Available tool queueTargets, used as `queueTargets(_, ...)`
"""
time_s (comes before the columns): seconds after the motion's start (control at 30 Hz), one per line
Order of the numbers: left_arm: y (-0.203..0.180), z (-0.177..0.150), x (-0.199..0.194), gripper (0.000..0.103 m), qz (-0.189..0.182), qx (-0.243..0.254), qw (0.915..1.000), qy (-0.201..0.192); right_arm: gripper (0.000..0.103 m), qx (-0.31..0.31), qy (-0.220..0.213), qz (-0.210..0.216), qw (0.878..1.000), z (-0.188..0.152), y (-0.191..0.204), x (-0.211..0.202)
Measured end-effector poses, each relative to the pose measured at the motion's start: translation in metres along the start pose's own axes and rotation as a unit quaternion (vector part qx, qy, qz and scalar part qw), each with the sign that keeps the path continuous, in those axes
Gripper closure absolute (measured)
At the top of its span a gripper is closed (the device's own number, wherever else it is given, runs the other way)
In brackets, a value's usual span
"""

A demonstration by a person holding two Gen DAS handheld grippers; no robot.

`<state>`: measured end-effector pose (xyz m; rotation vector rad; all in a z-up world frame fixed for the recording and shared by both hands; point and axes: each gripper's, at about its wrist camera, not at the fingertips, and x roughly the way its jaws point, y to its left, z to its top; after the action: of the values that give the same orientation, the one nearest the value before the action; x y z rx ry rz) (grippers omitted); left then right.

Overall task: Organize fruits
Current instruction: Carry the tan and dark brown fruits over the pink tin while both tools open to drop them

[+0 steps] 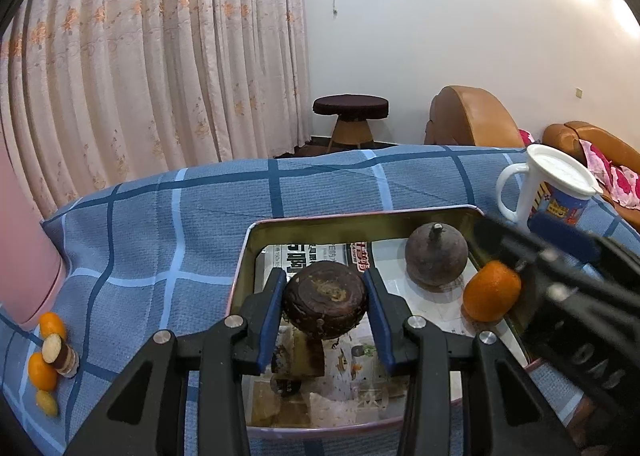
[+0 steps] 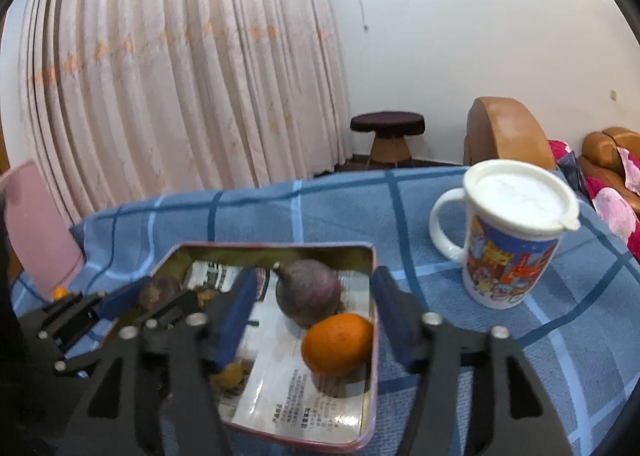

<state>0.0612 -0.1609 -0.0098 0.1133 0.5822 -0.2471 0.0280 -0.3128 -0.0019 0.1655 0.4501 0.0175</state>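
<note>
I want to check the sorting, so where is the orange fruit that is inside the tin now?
The orange fruit lies in the metal tin, against its right wall, touching the purple mangosteen behind it. In the right wrist view it sits between the open right claw fingers.

Left gripper (image 1: pixel 325 298) points forward and downward, its blue pads (image 1: pixel 272 308) pressed on either side of a dark round fruit (image 1: pixel 325 300), which is clamped and lifted clear of what lies under it. Right gripper (image 2: pixel 316 312) tilts down likewise, jaws spread wide, pads (image 2: pixel 236 316) touching nothing. In the left wrist view the right gripper's black body crosses the right edge, blurred; in the right wrist view the left gripper shows low at left, closed on its fruit.
</note>
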Motion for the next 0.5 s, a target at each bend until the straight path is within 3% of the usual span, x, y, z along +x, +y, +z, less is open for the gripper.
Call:
queueTargets(0.07,-0.001,-0.001,-0.001,0.051,0.000,0.001,1.0000,-0.002,0.028,0.003,-0.012,-0.014,1.000,0.002,-0.002,-0.004)
queueTargets(0.13,-0.001,-0.001,-0.005,0.027,0.007,0.001,0.9999,-0.010,0.019,0.011,-0.026,-0.027,0.999,0.003,-0.005,-0.008)
queueTargets(0.2,0.000,-0.003,-0.011,0.025,0.011,-0.001,0.9996,-0.027,0.009,0.024,-0.041,-0.032,0.998,0.005,-0.010,-0.013)
queueTargets(0.5,0.012,-0.004,-0.016,0.025,0.011,-0.028,0.9989,-0.036,0.004,0.052,-0.073,-0.050,0.995,0.006,-0.021,-0.022)
